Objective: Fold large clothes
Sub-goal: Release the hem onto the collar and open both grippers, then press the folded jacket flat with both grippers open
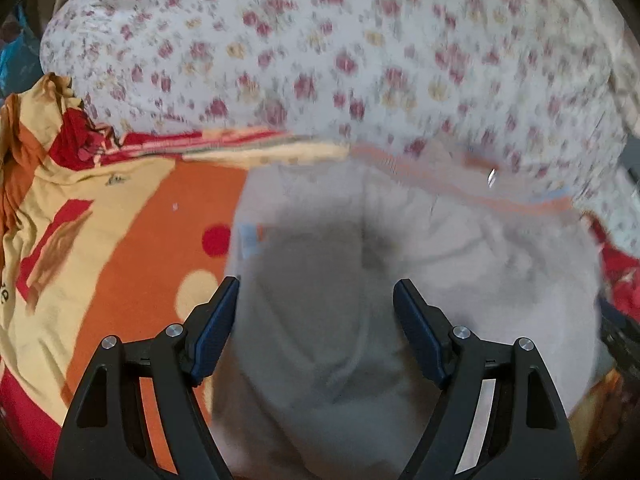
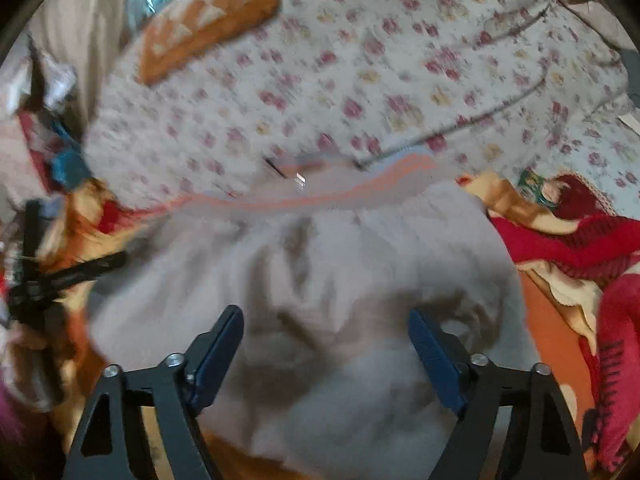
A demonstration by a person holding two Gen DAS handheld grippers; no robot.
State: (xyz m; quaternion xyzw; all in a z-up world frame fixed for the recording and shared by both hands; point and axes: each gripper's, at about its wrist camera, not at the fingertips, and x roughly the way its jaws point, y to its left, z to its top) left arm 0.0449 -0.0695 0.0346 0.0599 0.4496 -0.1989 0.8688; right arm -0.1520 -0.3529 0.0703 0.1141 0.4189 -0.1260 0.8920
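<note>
A pale grey garment (image 1: 460,264) with an orange and blue striped band (image 1: 460,184) lies spread on a bed. In the right wrist view the same garment (image 2: 360,248) is rumpled, with folds in its middle. My left gripper (image 1: 316,284) hangs over the garment's left part, jaws wide apart, nothing pinched between the blue pads (image 1: 218,320). My right gripper (image 2: 326,312) stands open over the wrinkled cloth, which lies below the pads and is not clamped. Both views are blurred.
An orange, yellow and red blanket (image 1: 132,240) lies under the garment, bunched at the right (image 2: 572,240). Behind it spreads a white floral quilt (image 1: 340,48) with an orange cushion (image 2: 208,12). A black frame of the other gripper (image 2: 48,280) shows at the left edge.
</note>
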